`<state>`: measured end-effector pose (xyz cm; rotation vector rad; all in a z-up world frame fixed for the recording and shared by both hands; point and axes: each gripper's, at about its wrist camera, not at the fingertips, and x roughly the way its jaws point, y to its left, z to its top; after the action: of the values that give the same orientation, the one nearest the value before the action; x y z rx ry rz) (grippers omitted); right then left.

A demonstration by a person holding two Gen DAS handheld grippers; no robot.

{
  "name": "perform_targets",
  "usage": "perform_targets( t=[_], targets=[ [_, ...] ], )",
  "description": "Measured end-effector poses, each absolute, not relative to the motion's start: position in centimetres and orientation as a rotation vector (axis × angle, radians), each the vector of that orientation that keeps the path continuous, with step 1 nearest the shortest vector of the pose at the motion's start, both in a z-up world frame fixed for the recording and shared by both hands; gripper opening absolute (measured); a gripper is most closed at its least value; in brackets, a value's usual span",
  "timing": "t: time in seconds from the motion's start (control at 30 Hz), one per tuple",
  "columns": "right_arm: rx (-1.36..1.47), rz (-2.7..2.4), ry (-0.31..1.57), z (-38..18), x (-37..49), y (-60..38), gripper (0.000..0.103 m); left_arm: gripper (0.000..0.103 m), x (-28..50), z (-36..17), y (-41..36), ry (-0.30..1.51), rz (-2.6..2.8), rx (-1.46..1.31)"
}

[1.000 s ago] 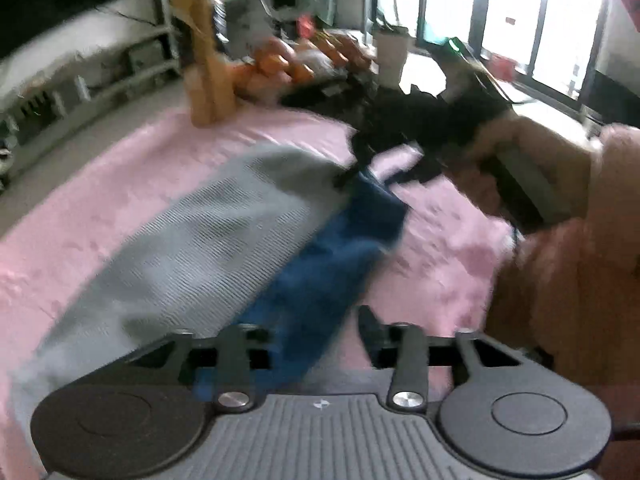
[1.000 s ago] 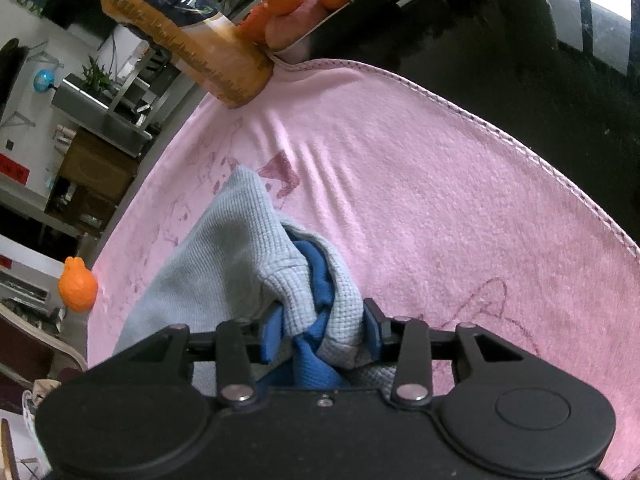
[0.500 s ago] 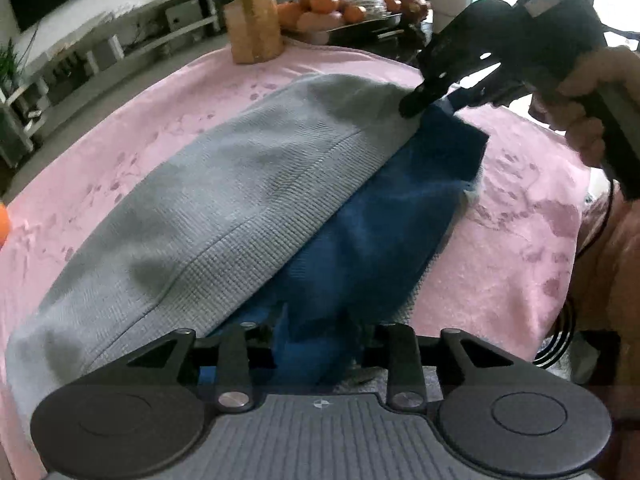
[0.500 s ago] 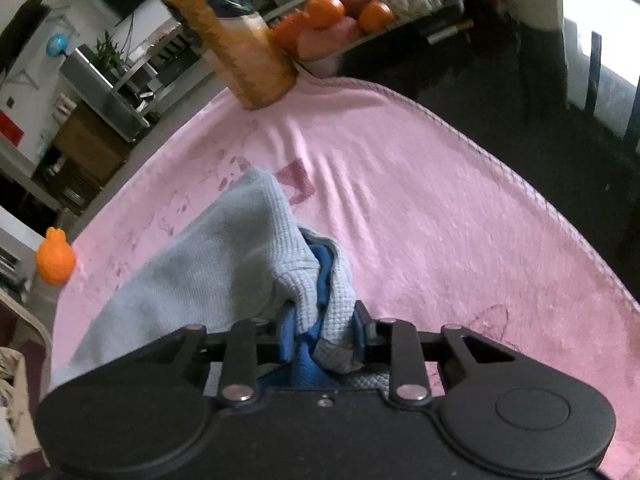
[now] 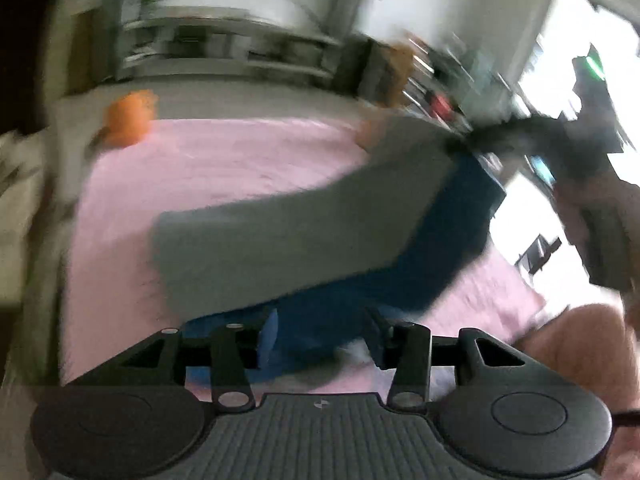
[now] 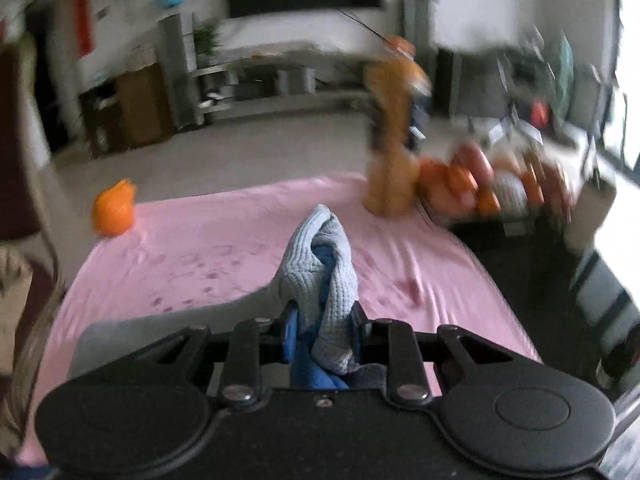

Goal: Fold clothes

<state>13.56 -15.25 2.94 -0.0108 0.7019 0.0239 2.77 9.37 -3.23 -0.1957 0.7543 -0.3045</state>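
The right gripper (image 6: 322,334) is clamped on a bunched corner of the garment (image 6: 320,264), grey knit wrapped over a blue lining, which sticks up between its pads. The left gripper (image 5: 320,336) has its jaws opening, with dark blue cloth of the same garment lying between them; the picture is too blurred to say whether the pads press on it.

From the left wrist view the garment hangs as a broad sheet stretched between the two grippers, grey face on one side and blue on the other, lifted clear of much of the pink blanket (image 5: 224,160) that covers the worktop. Its lower grey edge seems to trail down toward the blanket near the middle of the worktop; whether it touches cannot be made out. The person's hand (image 5: 592,216) holds the right gripper off at the right edge.

Further out, an orange toy (image 6: 114,210) sits at the far left corner of the blanket, a tall orange bottle (image 6: 390,152) at the far right corner, and a tray of fruit (image 6: 496,184) just beside the bottle, past the blanket's edge.

As a judgement, the folding is mid-way at best: the garment is doubled along its length and held up, not laid flat. Setting it down, squaring it and making the further folds are left.
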Motion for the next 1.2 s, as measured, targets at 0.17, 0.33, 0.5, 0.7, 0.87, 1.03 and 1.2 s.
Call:
perform_targets(
  t=[0.17, 0.33, 0.5, 0.7, 0.87, 1.03, 1.2],
  targets=[
    [-0.226, 0.100, 0.655, 4.7, 11.8, -6.2, 0.024, 0.044, 1.1, -3.1, 15.2, 0.677, -0.165, -0.357],
    [-0.302, 0.207, 0.659, 4.0, 10.6, 1.1, 0.024, 0.044, -1.3, -2.5, 18.7, 0.558, -0.172, -0.491],
    [-0.144, 0.373, 0.809, 0.6, 12.2, 5.6, 0.023, 0.044, -2.3, -2.3, 21.6, 0.511, -0.153, -0.595],
    [0.074, 0.447, 1.040, -5.4, 15.7, 7.2, 0.023, 0.044, -1.9, -2.8, 21.9, 0.539, -0.146, -0.606],
    [0.090, 0.513, 1.075, -7.3, 15.8, 7.1, 0.034, 0.044, -1.4, -3.2, 21.8, 0.562, -0.139, -0.608],
    [0.219, 0.650, 1.086, -4.1, 14.5, 5.0, 0.045, 0.044, -1.3, -3.3, 21.7, 0.566, -0.133, -0.607],
    [0.203, 0.675, 1.018, 2.0, 12.8, 0.2, 0.045, 0.041, -0.5, -3.0, 20.3, 0.582, -0.136, -0.560]
  ],
)
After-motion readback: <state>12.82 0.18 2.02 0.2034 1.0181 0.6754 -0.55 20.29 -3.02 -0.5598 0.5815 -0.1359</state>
